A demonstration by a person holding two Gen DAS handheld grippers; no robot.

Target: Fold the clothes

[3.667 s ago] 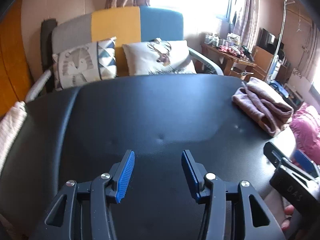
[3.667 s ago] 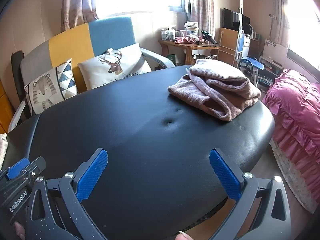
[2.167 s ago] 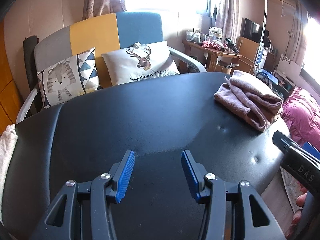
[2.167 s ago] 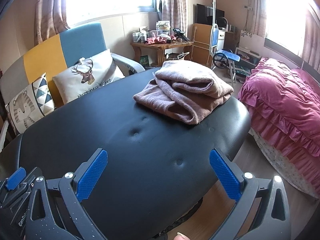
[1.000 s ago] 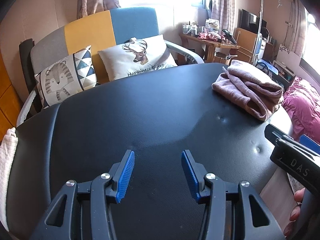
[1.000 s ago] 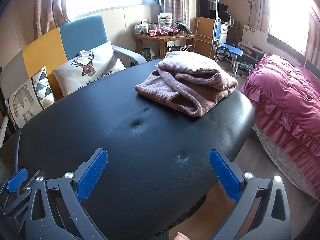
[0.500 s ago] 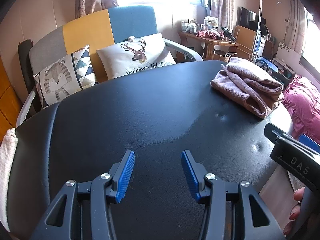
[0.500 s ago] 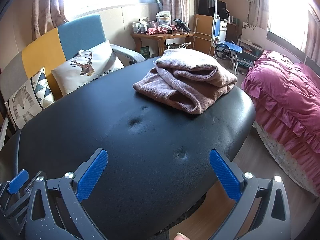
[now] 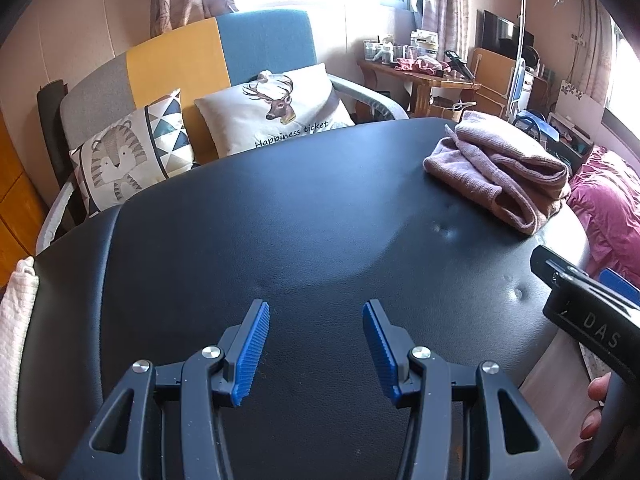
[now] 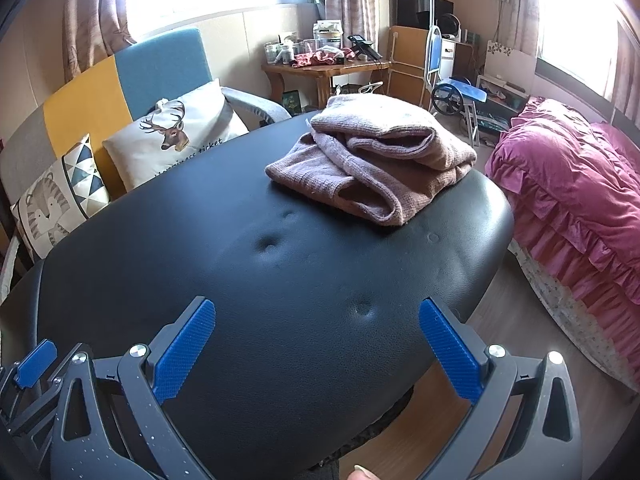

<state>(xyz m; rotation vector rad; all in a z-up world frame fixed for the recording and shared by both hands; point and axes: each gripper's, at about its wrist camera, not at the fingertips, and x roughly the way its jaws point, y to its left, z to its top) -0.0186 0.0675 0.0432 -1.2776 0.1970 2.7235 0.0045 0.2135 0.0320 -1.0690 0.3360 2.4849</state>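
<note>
The folded pink sweater lay on the black table, long axis running near-left to far-right. The right gripper stood wide apart, the left gripper moderately parted; both held nothing.

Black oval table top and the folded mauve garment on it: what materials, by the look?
Black oval table top: looks like padded leather or faux leather; fine grain, soft sheen and button-like dimples suggest upholstery, not a hard board. Real or synthetic hide cannot be told.

Folded mauve garment: looks like a thick knit, probably wool or acrylic; ribbed rows, matte fuzzy surface and bulky rounded folds.
</note>
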